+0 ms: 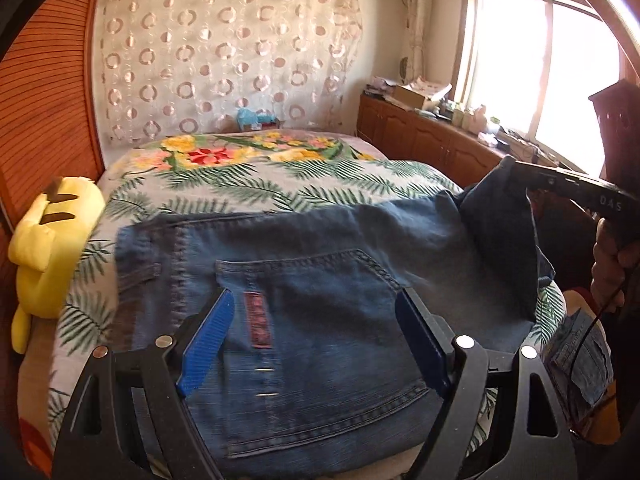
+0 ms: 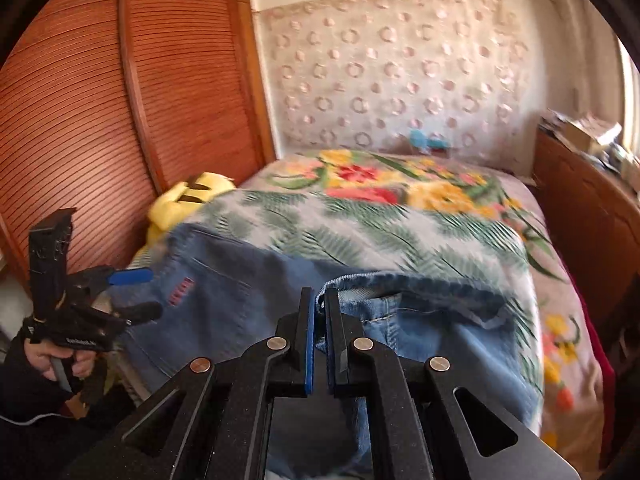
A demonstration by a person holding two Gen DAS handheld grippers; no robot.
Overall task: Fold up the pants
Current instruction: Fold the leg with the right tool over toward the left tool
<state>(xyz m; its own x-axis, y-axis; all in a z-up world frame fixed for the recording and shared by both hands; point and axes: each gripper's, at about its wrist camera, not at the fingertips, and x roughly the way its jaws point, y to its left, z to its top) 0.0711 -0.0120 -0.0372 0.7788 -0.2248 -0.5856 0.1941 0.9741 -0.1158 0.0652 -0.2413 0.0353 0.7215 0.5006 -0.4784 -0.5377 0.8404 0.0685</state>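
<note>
The jeans [image 1: 304, 320] lie across the near end of the bed [image 1: 240, 184], seat side up with a back pocket showing, and part of the denim rises off the bedspread toward the right. That raised edge is pinched in the right tool [image 2: 318, 308], whose blue pads are pressed together on a hem or waistband fold; which it is cannot be told. Lifting the cloth by one edge likely serves to carry it over the rest for a fold. The left tool [image 1: 316, 340] hangs over the pocket area with its fingers spread wide and nothing between them, probably ready to pin or take the other side. A person's hand [image 2: 60, 360] grips the left tool's handle. A yellow plush toy [image 1: 48, 248] sits at the bed's edge by the slatted wardrobe [image 2: 120, 120], clear of the jeans.
</note>
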